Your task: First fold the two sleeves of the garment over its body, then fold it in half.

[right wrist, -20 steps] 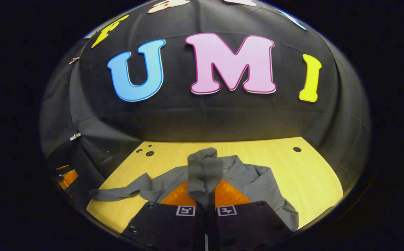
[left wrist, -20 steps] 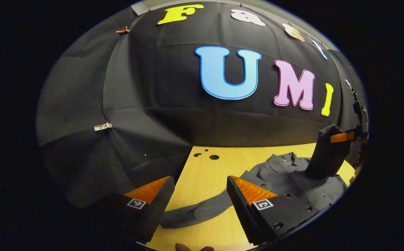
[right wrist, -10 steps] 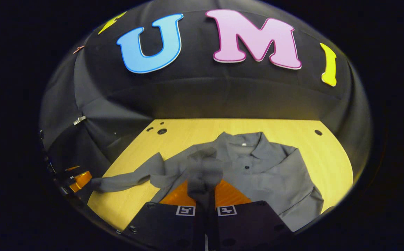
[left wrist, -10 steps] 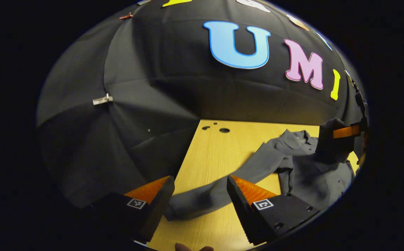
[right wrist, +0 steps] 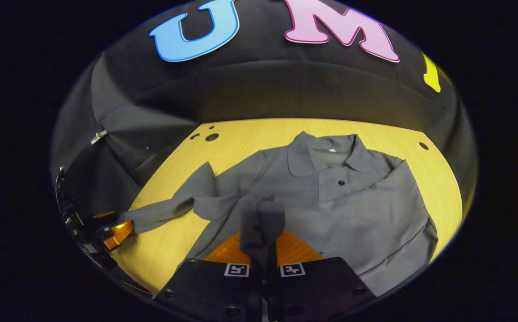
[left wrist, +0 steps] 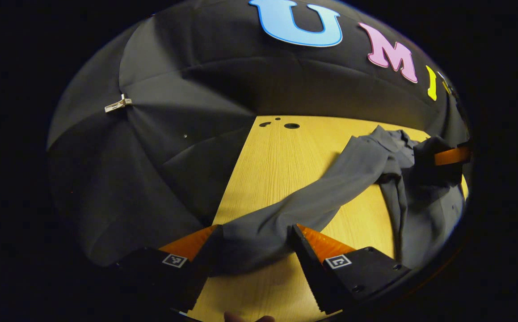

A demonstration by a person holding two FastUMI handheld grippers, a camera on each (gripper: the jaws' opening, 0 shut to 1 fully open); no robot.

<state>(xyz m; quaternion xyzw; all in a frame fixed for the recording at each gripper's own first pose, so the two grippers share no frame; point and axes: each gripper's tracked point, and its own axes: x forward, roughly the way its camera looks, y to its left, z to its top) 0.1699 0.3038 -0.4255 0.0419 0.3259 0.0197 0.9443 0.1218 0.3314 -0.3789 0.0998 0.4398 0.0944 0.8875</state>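
A grey button shirt (right wrist: 330, 197) lies face up on the wooden table (right wrist: 250, 129), collar toward the wall. My right gripper (right wrist: 262, 235) is shut on one sleeve's cuff (right wrist: 262, 217) and holds it bunched over the shirt's body. The other sleeve (left wrist: 312, 197) stretches out sideways across the table. Its cuff end (left wrist: 245, 250) lies between the fingers of my left gripper (left wrist: 254, 230), which is open. In the left gripper view the right gripper (left wrist: 442, 158) is at the far right over the shirt. In the right gripper view the left gripper (right wrist: 111, 228) sits at the outstretched sleeve's tip.
Black cloth walls close the table at the back and the left side. Small round holes (left wrist: 291, 125) mark the table's far left corner, and another hole (right wrist: 423, 146) the far right. A metal clip (left wrist: 116, 103) hangs on the left wall.
Both grippers have come lower. The left gripper has moved forward until the outstretched sleeve's cuff lies between its fingers. The right gripper has brought its sleeve down over the shirt's body.
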